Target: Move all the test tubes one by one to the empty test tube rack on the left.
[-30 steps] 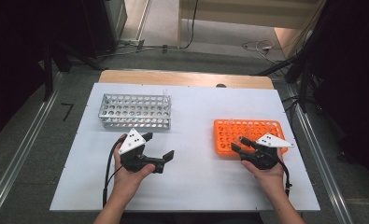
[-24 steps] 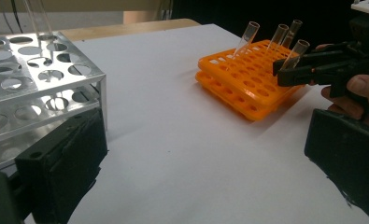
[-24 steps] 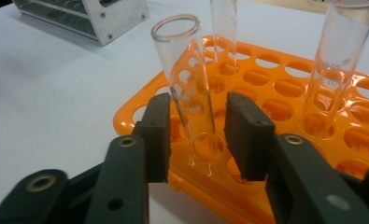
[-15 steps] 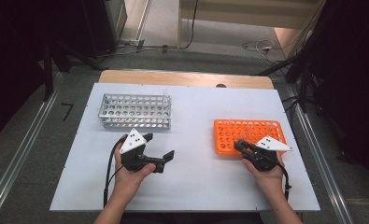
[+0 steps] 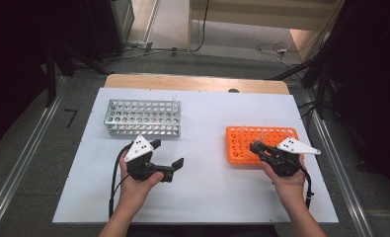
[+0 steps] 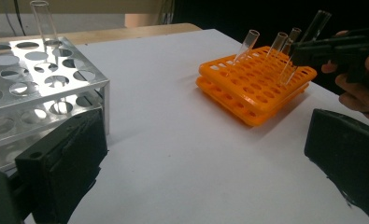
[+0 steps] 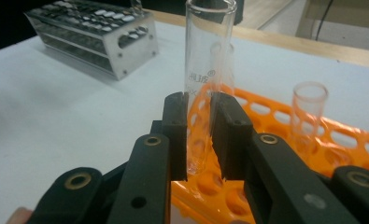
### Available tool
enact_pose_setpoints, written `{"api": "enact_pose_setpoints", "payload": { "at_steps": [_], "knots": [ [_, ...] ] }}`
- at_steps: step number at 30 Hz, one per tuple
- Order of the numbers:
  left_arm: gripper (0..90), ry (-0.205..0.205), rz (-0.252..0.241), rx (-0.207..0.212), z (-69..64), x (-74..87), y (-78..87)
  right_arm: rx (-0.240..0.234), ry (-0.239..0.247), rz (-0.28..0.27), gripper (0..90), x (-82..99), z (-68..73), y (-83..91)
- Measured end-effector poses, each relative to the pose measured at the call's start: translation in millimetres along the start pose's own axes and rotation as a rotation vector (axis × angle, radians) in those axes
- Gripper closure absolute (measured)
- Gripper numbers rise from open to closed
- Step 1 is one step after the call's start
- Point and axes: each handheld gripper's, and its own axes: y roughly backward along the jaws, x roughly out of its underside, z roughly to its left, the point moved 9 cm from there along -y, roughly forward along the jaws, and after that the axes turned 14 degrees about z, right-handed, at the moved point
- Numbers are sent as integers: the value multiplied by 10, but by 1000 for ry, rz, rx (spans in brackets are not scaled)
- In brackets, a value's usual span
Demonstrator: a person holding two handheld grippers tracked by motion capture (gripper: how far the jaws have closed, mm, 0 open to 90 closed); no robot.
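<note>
An orange tube rack [image 5: 242, 140] lies at the table's right, and a metal tube rack [image 5: 143, 117] at the back left. My right gripper [image 7: 200, 135] is shut on a clear glass test tube [image 7: 205, 70], held upright just over the orange rack's near-left holes. From the left gripper view the same tube [image 6: 313, 32] leans in the right gripper [image 6: 299, 53]. Other glass tubes [image 6: 250, 44] stand slanted in the orange rack [image 6: 257, 88]. My left gripper [image 5: 169, 153] rests open in front of the metal rack, with nothing between its jaws [image 6: 205, 163].
One glass tube [image 5: 174, 101] stands in the metal rack's far right corner. The white tabletop [image 5: 207, 187] has free room between the two racks. A wooden strip [image 5: 192, 81] borders the far edge, and cables lie on the floor beyond.
The right gripper's jaws have closed on the test tube, and the hand has lifted it slightly out of the orange rack. The left hand has stayed put.
</note>
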Motion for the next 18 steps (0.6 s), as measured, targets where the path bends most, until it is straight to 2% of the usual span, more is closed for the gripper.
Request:
{"api": "enact_pose_setpoints", "payload": {
  "at_steps": [4,8,12,15,18],
  "knots": [
    [0,-5,-4,8,-28,-22,5,-29,32,2,742,-128,141,2],
    [0,-12,-5,17,-62,-39,6,-71,61,8,742,-215,325,-74],
    [0,-17,-7,24,-96,-58,18,-107,65,8,742,-223,435,-119],
    [0,-18,-14,33,-121,-78,24,-150,75,11,742,-195,587,-183],
    [0,-23,-16,47,-162,-95,19,-159,96,26,742,-176,665,-220]
  ]
}}
